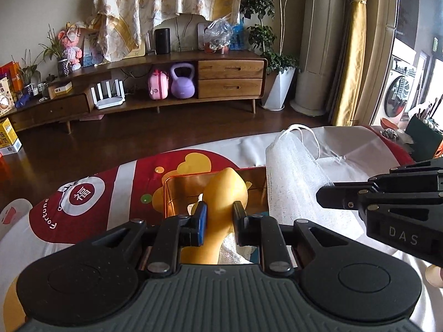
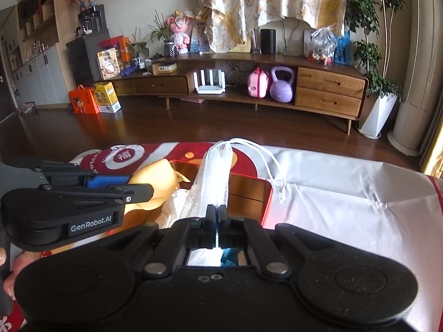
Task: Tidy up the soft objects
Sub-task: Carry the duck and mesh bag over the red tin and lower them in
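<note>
My left gripper (image 1: 220,212) is shut on a soft yellow toy (image 1: 225,191), its pads pressing the toy's narrow middle. The toy hangs over an orange see-through box (image 1: 173,191) on the table. From the right wrist the same yellow toy (image 2: 156,178) shows beside the left gripper (image 2: 133,186). My right gripper (image 2: 217,210) is shut on a white mesh bag (image 2: 213,177) with a white drawstring (image 2: 265,160), held upright over the box (image 2: 249,191). In the left wrist view the mesh bag (image 1: 293,177) stands right of the toy, with the right gripper (image 1: 321,197) against it.
The table wears a red and white printed cloth (image 1: 91,193) and a plain white sheet (image 2: 346,188). Beyond lie dark wood floor (image 2: 166,121), a long wooden media cabinet (image 2: 329,91) with a purple kettlebell (image 2: 281,84), potted plants (image 2: 382,83) and boxes (image 2: 95,98) on the floor.
</note>
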`<state>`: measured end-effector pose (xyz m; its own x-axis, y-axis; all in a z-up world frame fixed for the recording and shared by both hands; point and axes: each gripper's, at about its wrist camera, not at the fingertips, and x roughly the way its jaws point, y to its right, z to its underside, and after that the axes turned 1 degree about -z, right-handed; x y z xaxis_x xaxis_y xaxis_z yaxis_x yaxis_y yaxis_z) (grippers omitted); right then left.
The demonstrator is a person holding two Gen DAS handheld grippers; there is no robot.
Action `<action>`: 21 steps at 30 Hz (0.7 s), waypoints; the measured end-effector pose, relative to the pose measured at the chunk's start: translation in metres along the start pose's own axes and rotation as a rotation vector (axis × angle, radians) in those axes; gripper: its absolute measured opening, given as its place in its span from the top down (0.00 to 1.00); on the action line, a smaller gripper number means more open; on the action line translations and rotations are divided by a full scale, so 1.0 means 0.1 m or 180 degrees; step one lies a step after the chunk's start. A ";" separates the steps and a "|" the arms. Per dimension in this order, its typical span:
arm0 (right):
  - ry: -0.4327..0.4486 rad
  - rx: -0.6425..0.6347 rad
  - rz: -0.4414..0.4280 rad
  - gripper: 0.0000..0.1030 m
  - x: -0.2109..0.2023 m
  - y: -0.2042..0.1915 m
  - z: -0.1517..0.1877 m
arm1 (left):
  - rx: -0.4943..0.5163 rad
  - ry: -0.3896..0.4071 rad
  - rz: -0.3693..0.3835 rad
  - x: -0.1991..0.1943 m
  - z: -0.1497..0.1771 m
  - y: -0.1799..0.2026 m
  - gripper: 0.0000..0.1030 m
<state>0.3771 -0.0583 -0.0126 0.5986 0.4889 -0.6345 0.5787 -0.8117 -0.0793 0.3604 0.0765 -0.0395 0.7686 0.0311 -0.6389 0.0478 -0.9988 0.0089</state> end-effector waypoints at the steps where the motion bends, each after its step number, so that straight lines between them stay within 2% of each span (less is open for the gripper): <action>1: -0.0032 0.0023 0.0003 0.99 0.07 0.02 0.00 | -0.0013 -0.0022 -0.0007 0.05 0.00 0.00 0.82; 8: -0.0234 0.0122 -0.0119 1.00 0.40 0.09 0.07 | -0.0101 -0.0092 -0.0049 0.34 0.07 0.00 0.82; 21: -0.0445 -0.0137 -0.0141 0.99 0.66 -0.02 0.25 | -0.0117 -0.0213 -0.0027 0.69 0.18 0.02 0.81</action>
<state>0.4019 -0.0327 -0.0741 0.4908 0.4720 -0.7323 0.6278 -0.7744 -0.0784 0.4022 0.0762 -0.0977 0.7238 0.0358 -0.6891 0.0785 -0.9964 0.0307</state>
